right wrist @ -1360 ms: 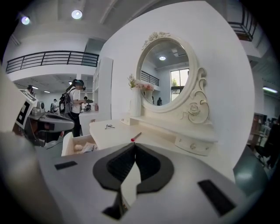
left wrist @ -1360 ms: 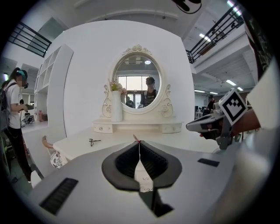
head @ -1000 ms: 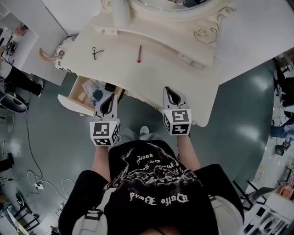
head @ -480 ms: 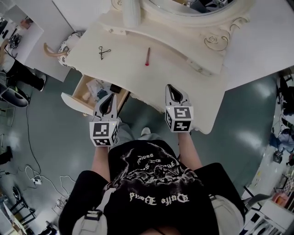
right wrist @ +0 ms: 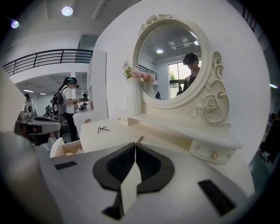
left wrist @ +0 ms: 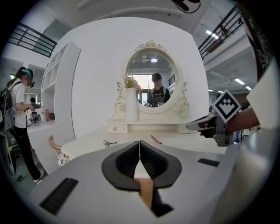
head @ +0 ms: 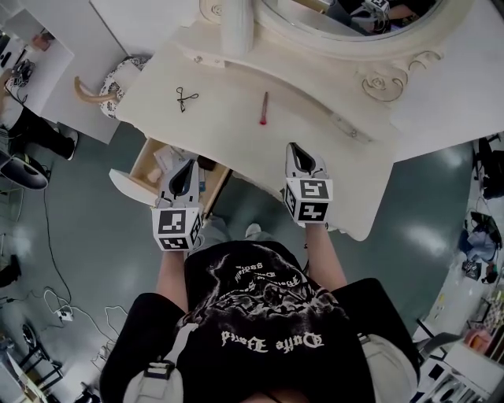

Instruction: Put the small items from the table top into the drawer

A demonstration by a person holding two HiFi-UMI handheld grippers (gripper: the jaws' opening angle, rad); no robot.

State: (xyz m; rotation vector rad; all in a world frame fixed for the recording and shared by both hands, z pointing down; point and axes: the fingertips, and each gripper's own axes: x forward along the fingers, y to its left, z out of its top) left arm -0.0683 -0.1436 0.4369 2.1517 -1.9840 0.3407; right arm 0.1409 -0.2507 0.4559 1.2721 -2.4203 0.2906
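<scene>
Red stick: lying on table top, long axis pointing toward the mirror, ahead-left of right gripper, the nearer one, jaws together, empty. Left gripper, likewise closed, hovering over open drawer.

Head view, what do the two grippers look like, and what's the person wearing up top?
The left gripper and right gripper match: light grey shells tapering to a point, their tongs lined with black ribbed pads. Each carries a white cube with black square markers at the wrist end. No cables show. The person wears a black short-sleeved T-shirt with a white print.
</scene>
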